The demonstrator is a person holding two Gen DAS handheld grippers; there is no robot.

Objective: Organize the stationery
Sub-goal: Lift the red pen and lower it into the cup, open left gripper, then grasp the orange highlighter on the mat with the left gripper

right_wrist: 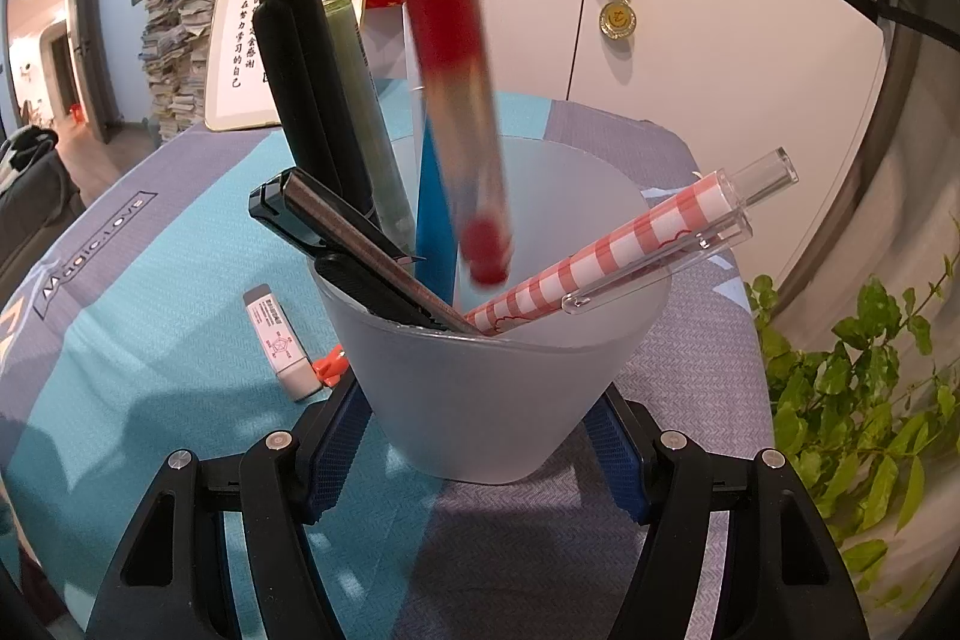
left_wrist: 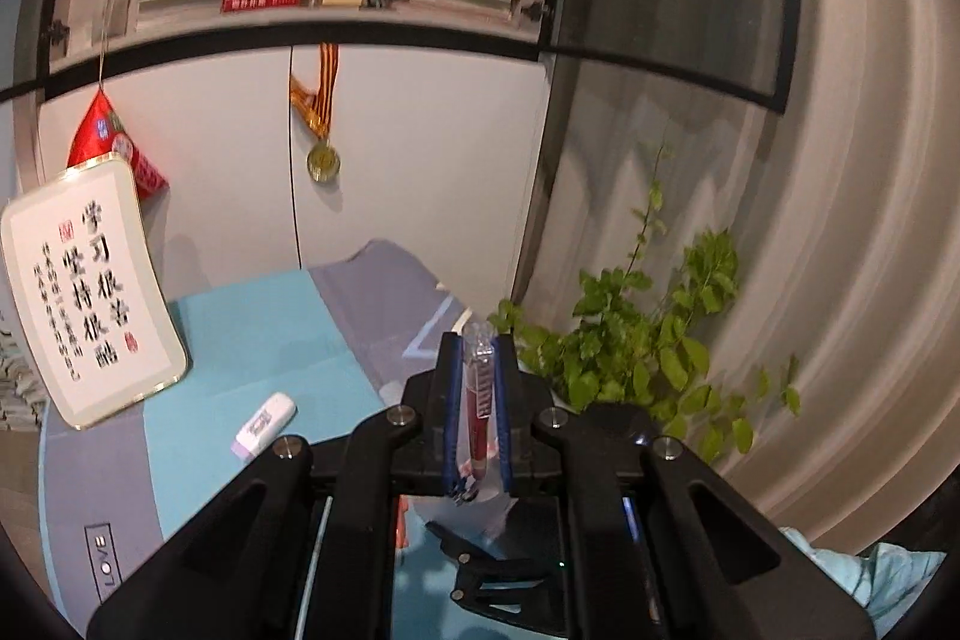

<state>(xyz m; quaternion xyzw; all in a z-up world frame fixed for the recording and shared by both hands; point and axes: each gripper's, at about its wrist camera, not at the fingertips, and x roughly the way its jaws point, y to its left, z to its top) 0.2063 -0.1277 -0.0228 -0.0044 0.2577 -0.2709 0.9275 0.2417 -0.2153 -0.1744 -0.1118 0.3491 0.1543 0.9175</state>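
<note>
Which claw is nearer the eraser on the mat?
Right. The right claw is shut around the frosted cup, and the eraser lies just beside its left finger. The left claw, gripping the red pen, is raised above the mat.

Red pen (left_wrist: 478, 400) between closed jaws

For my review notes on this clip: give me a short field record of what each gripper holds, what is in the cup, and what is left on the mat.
left gripper: jaws shut on red pen
right gripper: jaws shut on frosted cup
red pen position: tip down over the cup mouth, blurred
cup contents: black markers, green pen, checked pen, utility knife
left on mat: eraser
</note>
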